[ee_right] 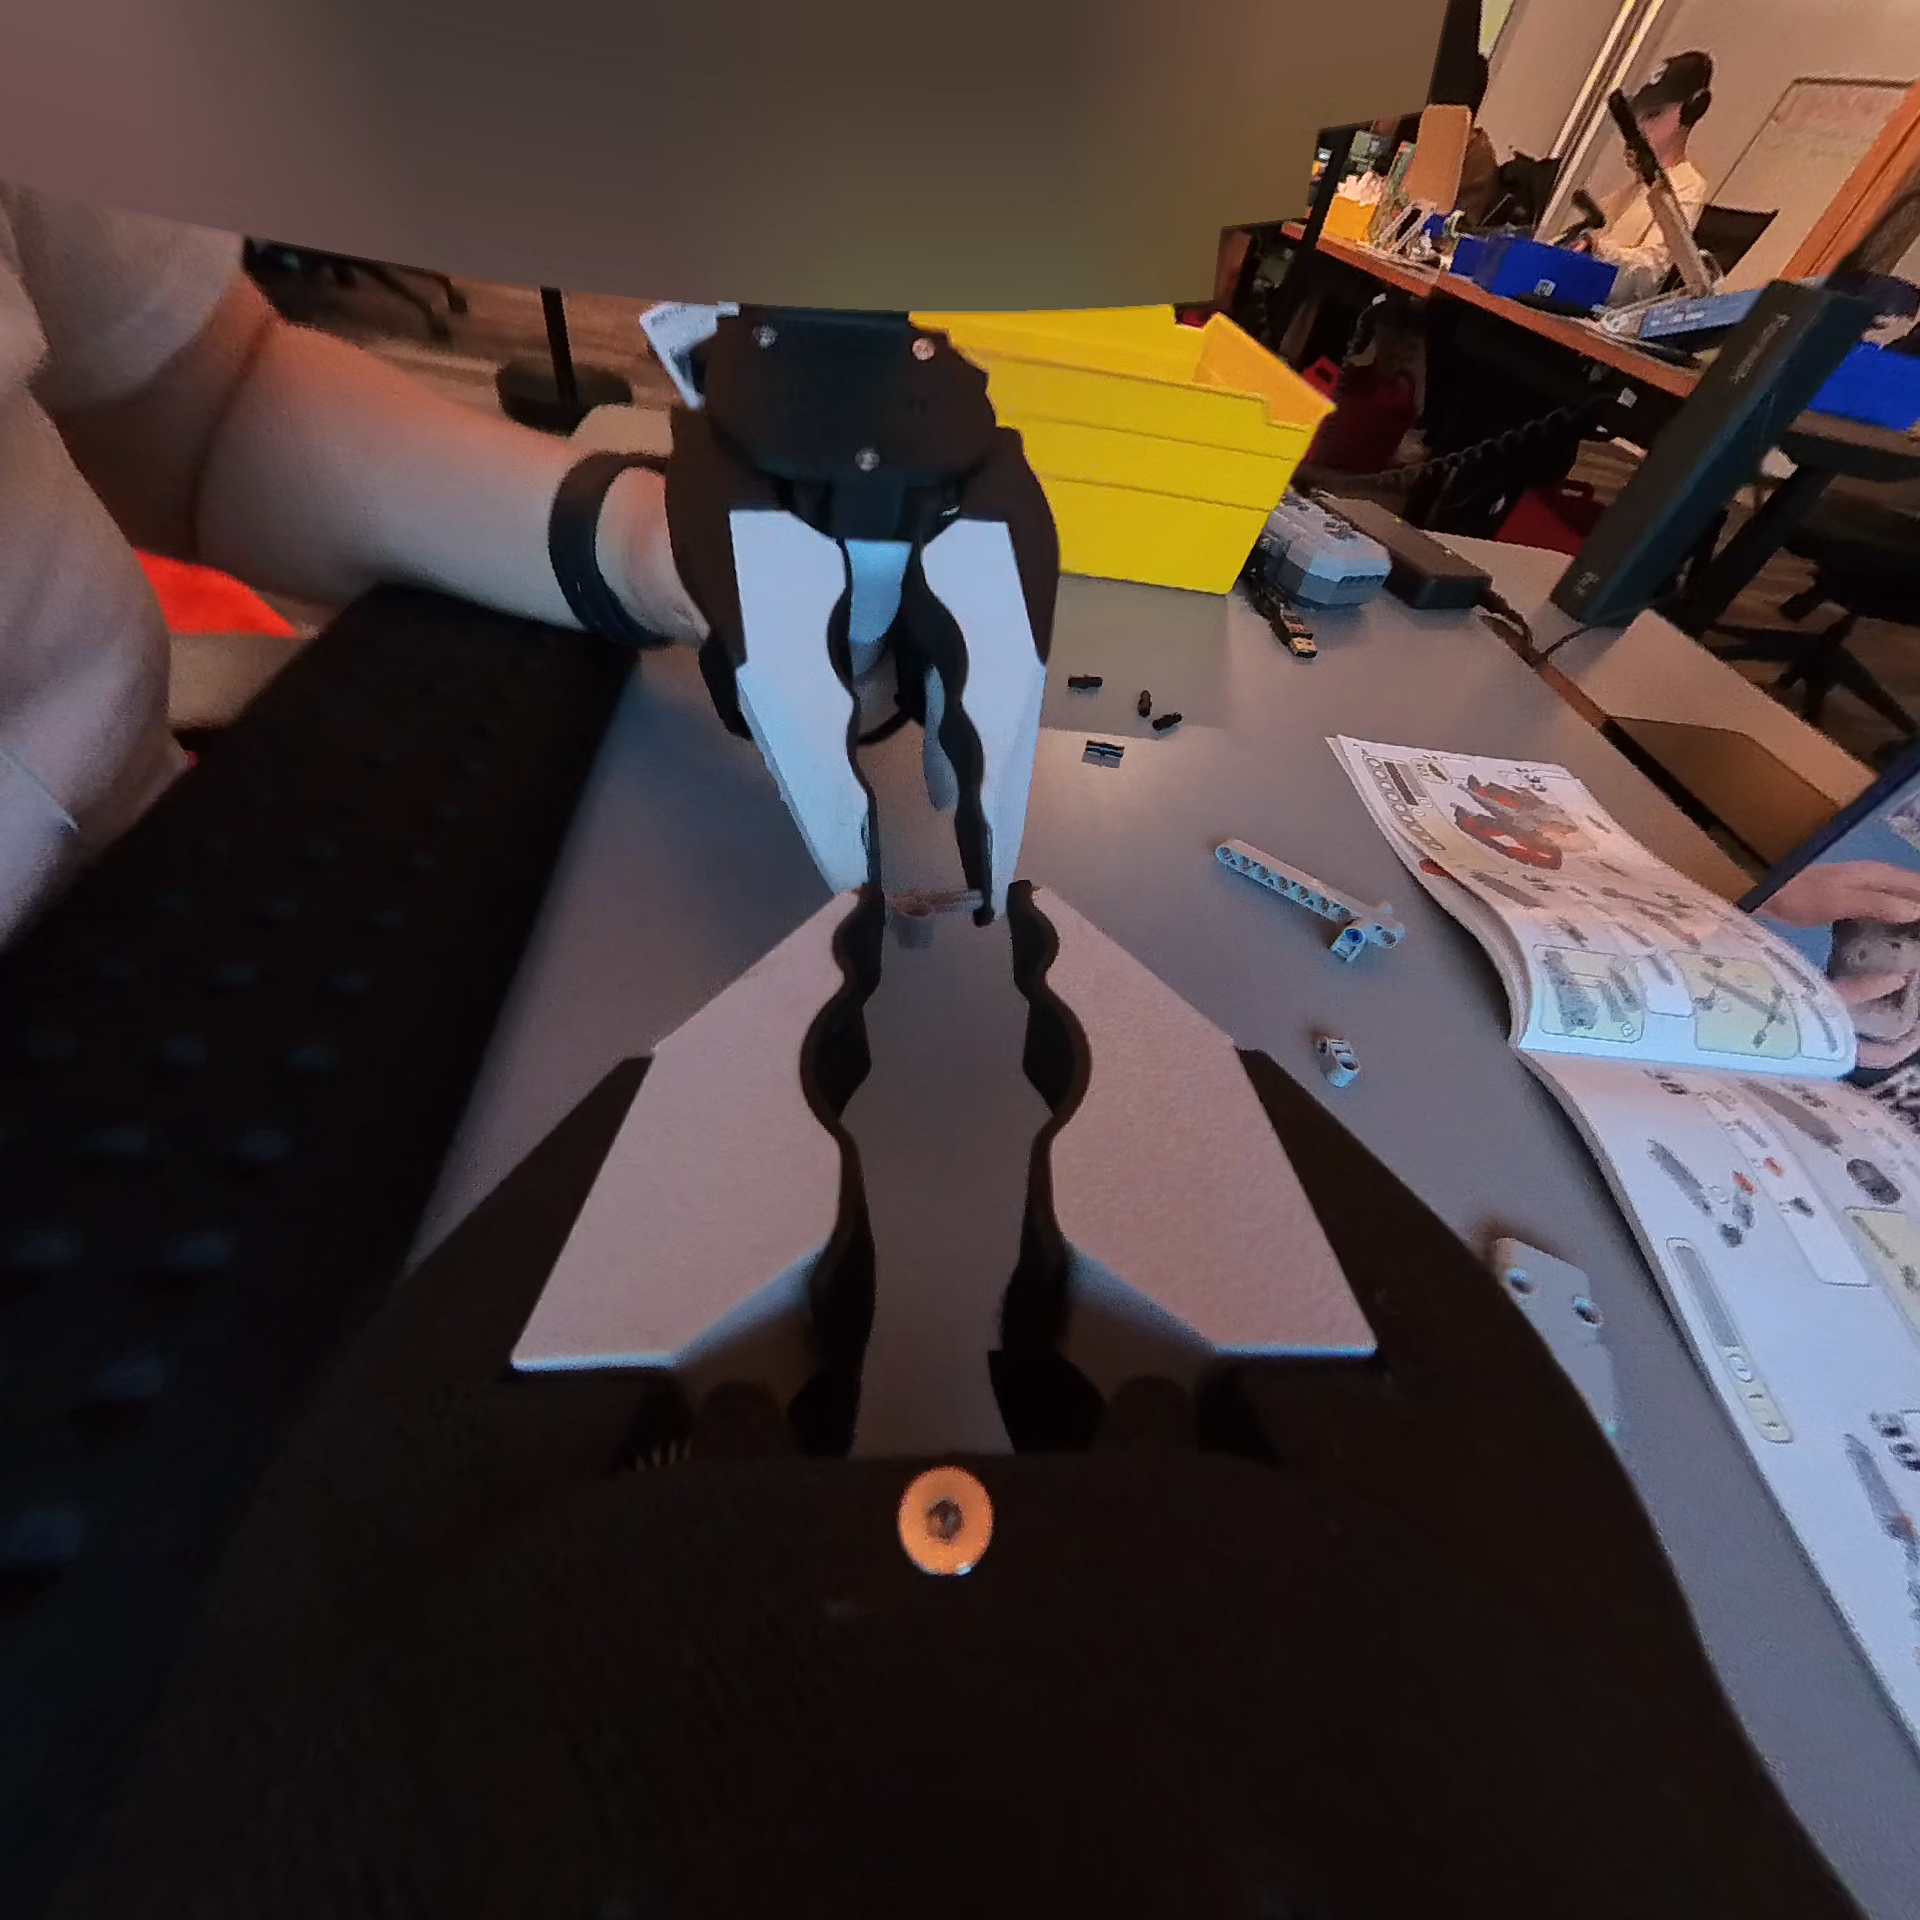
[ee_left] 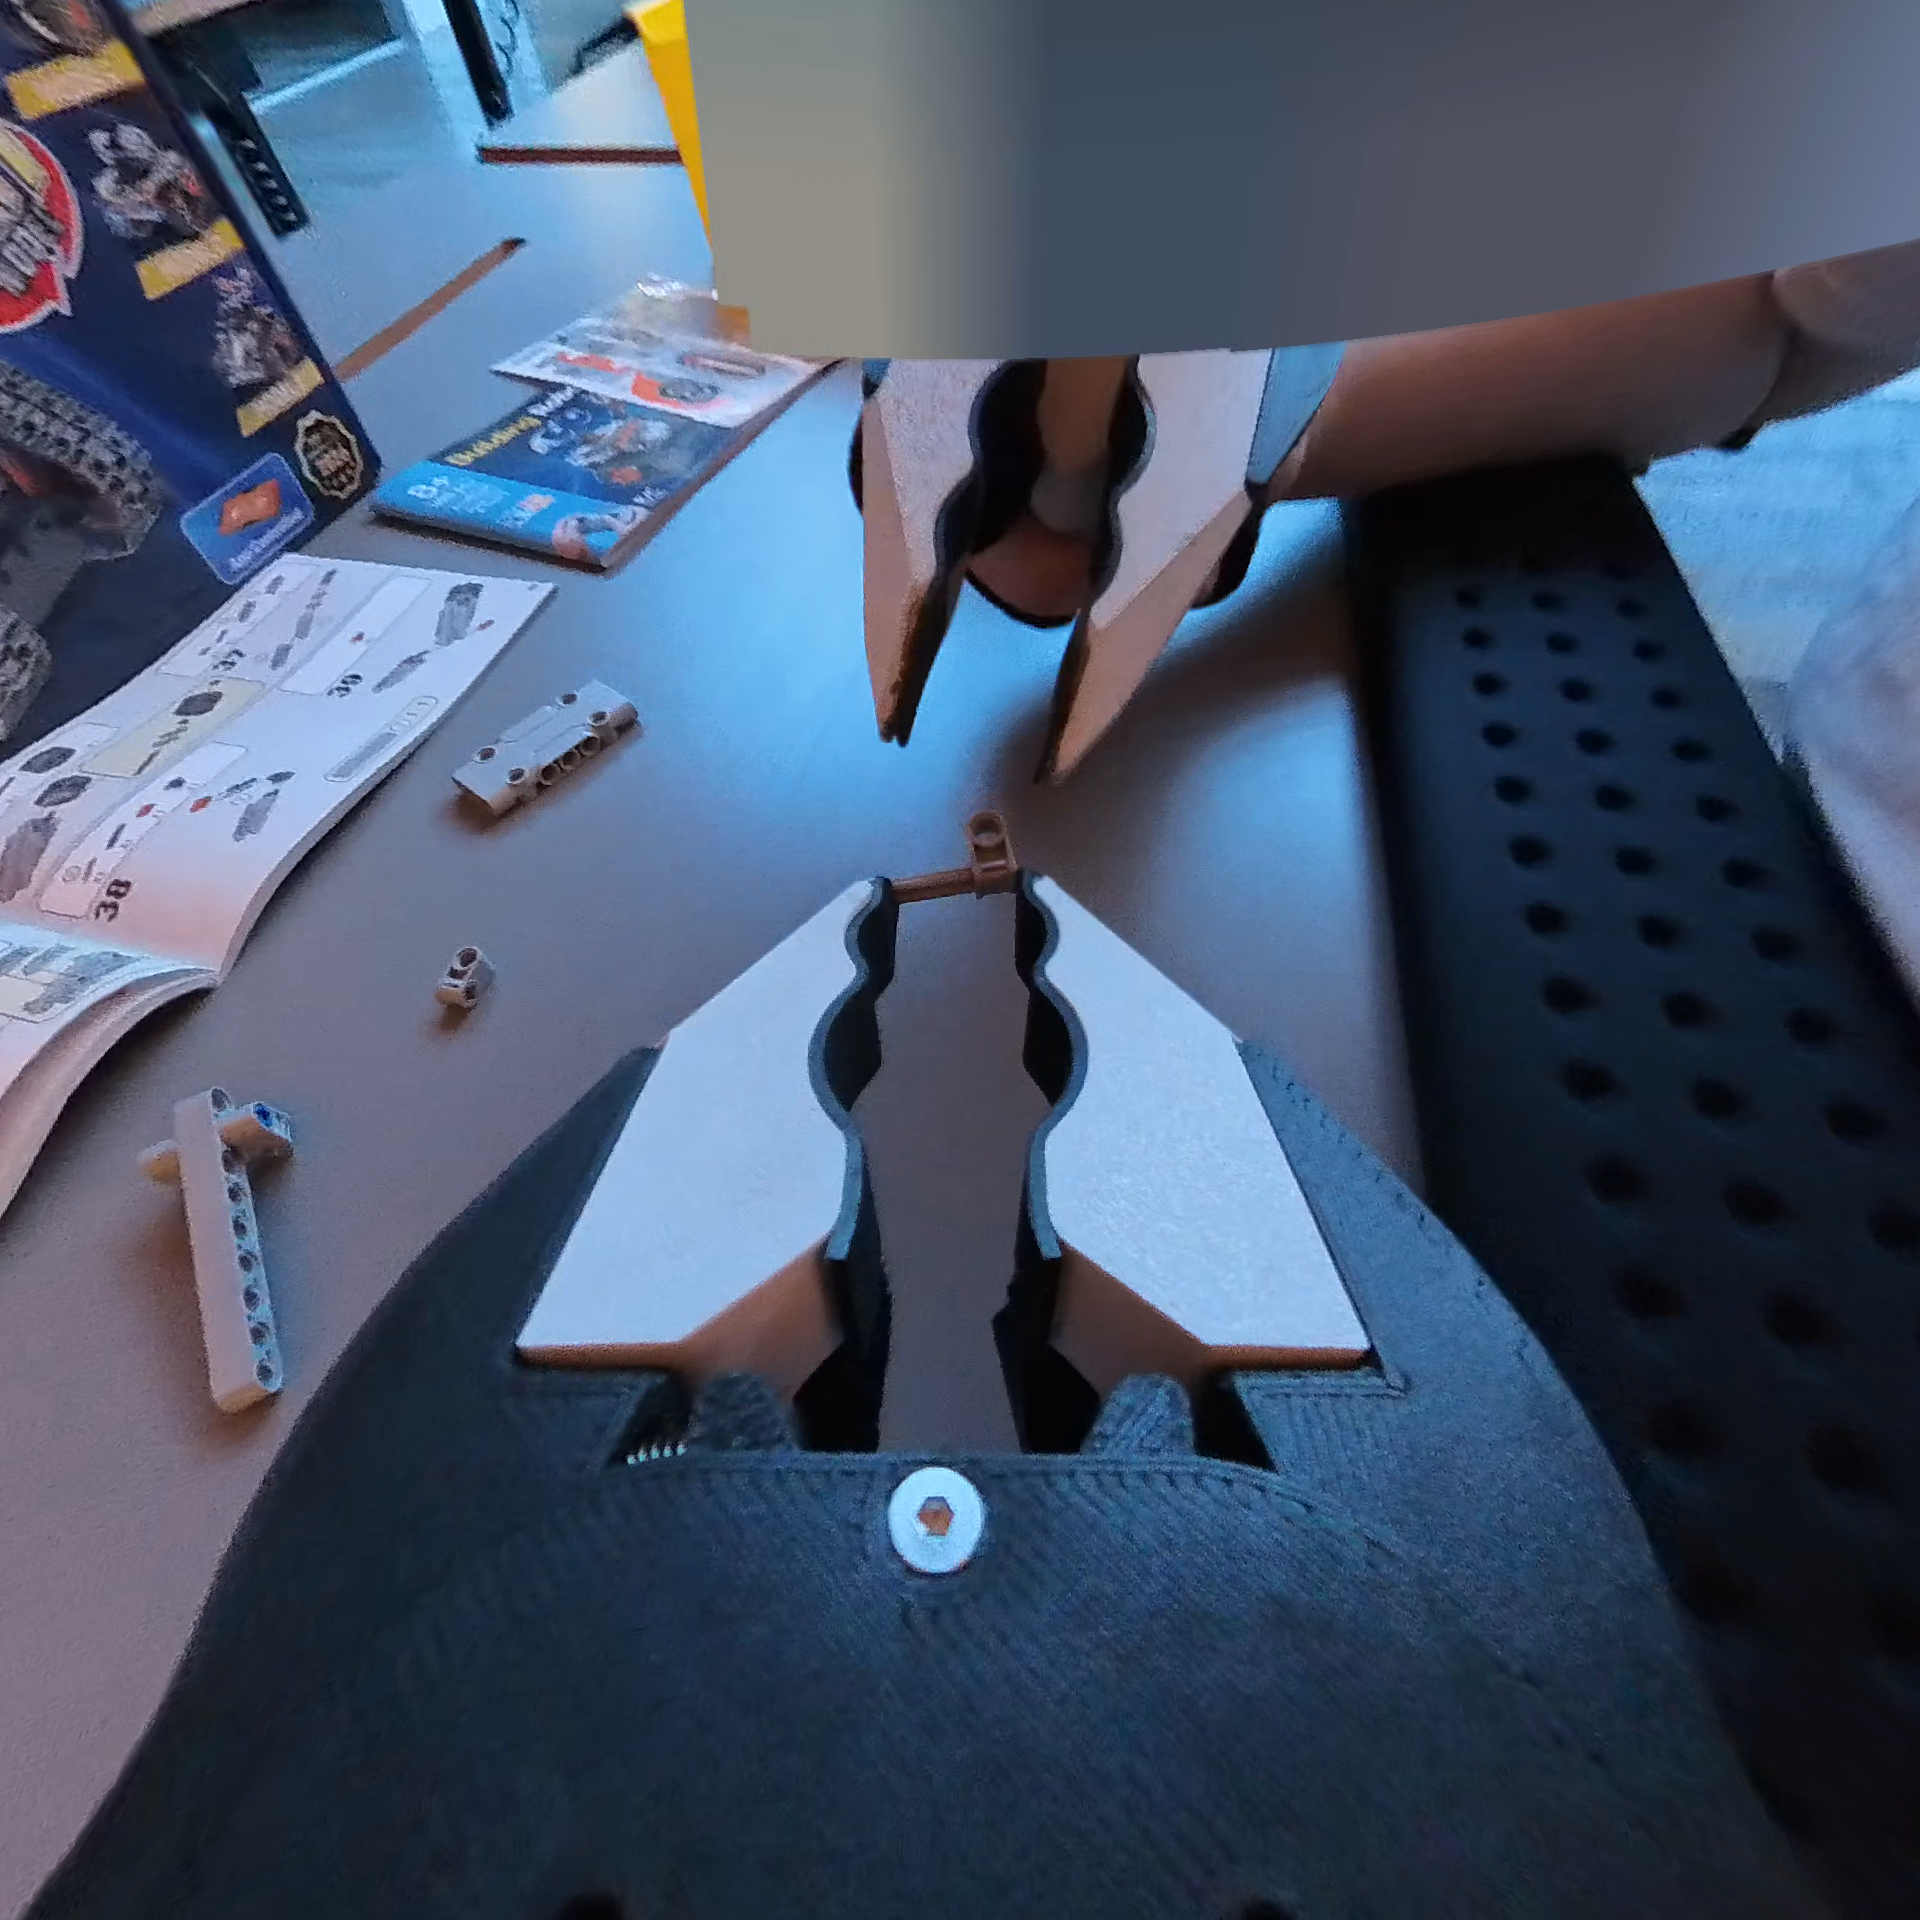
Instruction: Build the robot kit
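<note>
**A:** What is the left gripper [ee_left: 951,883] doing?

**B:** Its jaws squeeze a small brown rod piece [ee_left: 961,871] by its two ends, right at the tips. The rod lies across the gap, so the round ring on it sticks out in front, free to reach.

**A:** And the right gripper [ee_right: 940,909]?

**B:** It points straight at the left one, tip to tip. Its jaws stand apart and hold nothing. They sit just beside the brown piece, but I cannot tell if they touch it.

**A:** Where is the brown piece, then?

**B:** Up off the grey bench [ee_left: 727,644], between the two grippers, near the black mat with holes [ee_left: 1662,935] along one bench edge.

**A:** What lies around them?

**B:** A tiny grey block [ee_left: 463,977], a long grey beam with holes [ee_left: 234,1247] and a flat grey part [ee_left: 545,746] lie loose by the open building booklet [ee_left: 208,748]. It looks spread flat so the pictures can be read. A yellow bin [ee_right: 1132,447] stands at the far edge, and small black pins [ee_right: 1127,707] lie near it.
</note>
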Available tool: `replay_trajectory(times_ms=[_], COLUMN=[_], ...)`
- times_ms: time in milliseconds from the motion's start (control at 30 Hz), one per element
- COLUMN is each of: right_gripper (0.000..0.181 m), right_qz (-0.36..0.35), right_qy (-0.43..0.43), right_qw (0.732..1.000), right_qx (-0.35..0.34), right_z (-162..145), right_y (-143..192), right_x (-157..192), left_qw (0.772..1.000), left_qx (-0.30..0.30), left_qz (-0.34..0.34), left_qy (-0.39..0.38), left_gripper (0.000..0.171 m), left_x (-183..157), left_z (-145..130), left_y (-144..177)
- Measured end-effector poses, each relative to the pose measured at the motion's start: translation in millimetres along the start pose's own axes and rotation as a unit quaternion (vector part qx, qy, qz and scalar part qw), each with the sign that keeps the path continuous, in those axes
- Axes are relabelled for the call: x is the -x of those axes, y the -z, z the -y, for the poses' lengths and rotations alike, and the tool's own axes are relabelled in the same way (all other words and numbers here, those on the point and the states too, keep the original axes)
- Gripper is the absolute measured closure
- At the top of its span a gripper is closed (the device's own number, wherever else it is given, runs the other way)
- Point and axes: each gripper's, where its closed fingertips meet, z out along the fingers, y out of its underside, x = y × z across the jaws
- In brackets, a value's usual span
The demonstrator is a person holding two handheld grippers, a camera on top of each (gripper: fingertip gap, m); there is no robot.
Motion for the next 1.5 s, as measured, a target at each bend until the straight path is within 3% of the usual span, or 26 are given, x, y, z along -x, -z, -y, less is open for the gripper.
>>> replay_trajectory(times_ms=[167, 400, 633, 1000, 1100, 1167, 1267, 1333, 1400, 1500], right_gripper=[0.157, 0.16, 0.168, 0.173, 0.174, 0.174, 0.174, 0.174, 0.174, 0.174], right_qz=[-0.001, -0.04, -0.077, -0.081, -0.083, -0.087, -0.094, -0.082, -0.044, 0.018], right_qy=[0.147, 0.33, 0.348, 0.377, 0.324, 0.256, 0.115, -0.022, -0.187, -0.375], right_qw=[0.985, 0.932, 0.919, 0.901, 0.922, 0.944, 0.978, 0.994, 0.981, 0.917], right_qx=[0.086, 0.145, 0.17, 0.199, 0.197, 0.188, 0.148, 0.076, -0.004, -0.136], right_z=[-22.5, -35.8, -38.8, -44.0, -43.4, -42.1, -37.3, -21.5, -5.1, 18.3], right_y=[-8.0, -22.7, -24.7, -36.7, -34.4, -31.6, -25.2, -20.3, -15.3, -3.1], right_x=[16.0, 24.9, 11.2, 15.0, 10.1, 3.5, -10.9, -18.1, -24.5, -36.2], left_qw=[0.998, 0.974, 0.946, 0.921, 0.916, 0.917, 0.926, 0.936, 0.943, 0.94], left_qx=[0.036, 0.046, 0.046, 0.062, 0.045, 0.029, 0.004, -0.04, -0.097, -0.151], left_qz=[-0.028, -0.099, -0.123, -0.137, -0.138, -0.13, -0.114, -0.106, -0.101, -0.106], left_qy=[0.031, 0.2, 0.296, 0.36, 0.374, 0.376, 0.361, 0.334, 0.303, 0.286], left_gripper=[0.15, 0.15, 0.15, 0.15, 0.15, 0.14, 0.125, 0.122, 0.13, 0.145], left_x=[-7.2, -12.2, -8.0, -8.2, -4.8, 0.6, 11.1, 18.2, 23.8, 27.6], left_z=[-12.4, -20.2, -25.7, -33.3, -30.4, -27.8, -23.3, -10.3, 8.0, 27.4], left_y=[-7.0, -12.6, -9.8, -11.3, -11.8, -9.9, -4.5, 2.2, 10.3, 17.4])
